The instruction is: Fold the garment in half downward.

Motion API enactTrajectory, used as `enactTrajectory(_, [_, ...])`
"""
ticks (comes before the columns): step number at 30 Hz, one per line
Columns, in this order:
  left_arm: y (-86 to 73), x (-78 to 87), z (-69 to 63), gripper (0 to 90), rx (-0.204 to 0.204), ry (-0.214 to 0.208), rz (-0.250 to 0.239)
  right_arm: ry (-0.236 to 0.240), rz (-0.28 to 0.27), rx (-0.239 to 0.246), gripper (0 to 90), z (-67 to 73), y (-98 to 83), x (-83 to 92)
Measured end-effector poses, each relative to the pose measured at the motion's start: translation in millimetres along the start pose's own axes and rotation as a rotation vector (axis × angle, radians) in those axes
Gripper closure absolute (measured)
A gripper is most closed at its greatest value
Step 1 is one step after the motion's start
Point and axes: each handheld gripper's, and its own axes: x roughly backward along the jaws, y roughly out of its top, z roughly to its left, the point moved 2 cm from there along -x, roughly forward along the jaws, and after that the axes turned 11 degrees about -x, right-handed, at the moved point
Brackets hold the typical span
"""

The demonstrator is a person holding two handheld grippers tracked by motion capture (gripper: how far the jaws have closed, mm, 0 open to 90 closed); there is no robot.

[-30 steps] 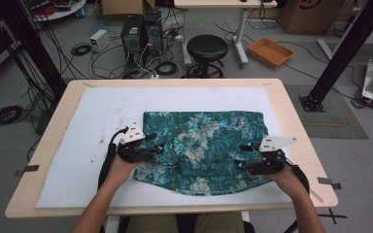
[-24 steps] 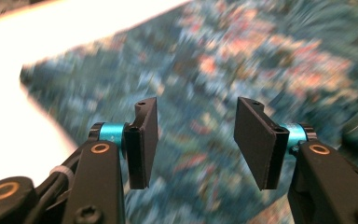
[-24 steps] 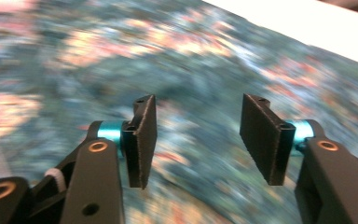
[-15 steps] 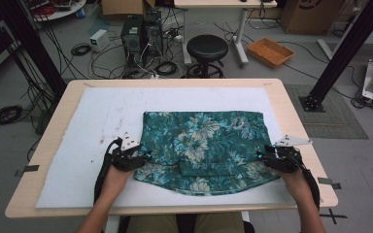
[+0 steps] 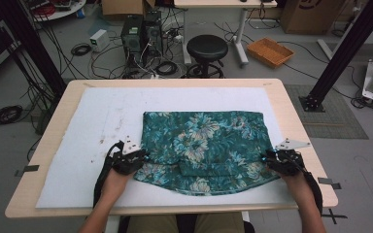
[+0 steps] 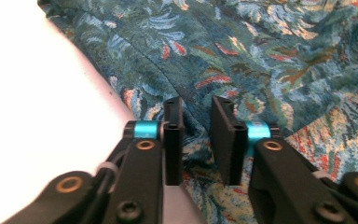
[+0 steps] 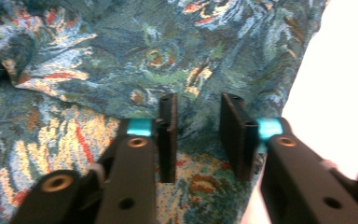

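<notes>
- Two grippers sit at the near corners of a teal floral cloth [image 5: 205,148], which lies spread on a white mat [image 5: 102,121] covering most of a wooden table [image 5: 291,111].
- From the high view, the left gripper [image 5: 135,156] rests at the cloth's near-left edge and the right gripper [image 5: 272,159] at its near-right edge, each held by a hand coming in from the near side; that view is too distant to show how the jaws stand.
- Up close, the left gripper view shows the left gripper [image 6: 196,140] with its jaws narrowed, having just been closing, a raised fold of the cloth [image 6: 270,56] standing between them; whether the pads already press the fabric cannot be told.
- Likewise, the right gripper view shows the right gripper [image 7: 198,140] with jaws narrowed after just closing, a hump of cloth [image 7: 121,56] in the gap, and the mat [image 7: 345,93] bright at the right.
- Only the high view takes in the room beyond: a black stool [image 5: 207,48], an orange tray [image 5: 271,51] on the floor, and tangled cables [image 5: 77,48] far behind the table.
- Red and yellow threads in the weave appear in the gripper views, while from above the fabric reads as teal with pale flowers.
</notes>
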Motion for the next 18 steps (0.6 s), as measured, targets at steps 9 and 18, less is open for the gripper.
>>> enactTrajectory(9, [-0.4,6.1,4.7,86.1,0.06,-0.033,-0.056,0.011,0.022,0.025,89.7,6.3,1.1,0.7])
enactTrajectory(18, [1.9,27.5,9.2,86.4,0.099,-0.096,-0.196,0.071,-0.06,-0.013,89.8,1.0,5.0,25.0])
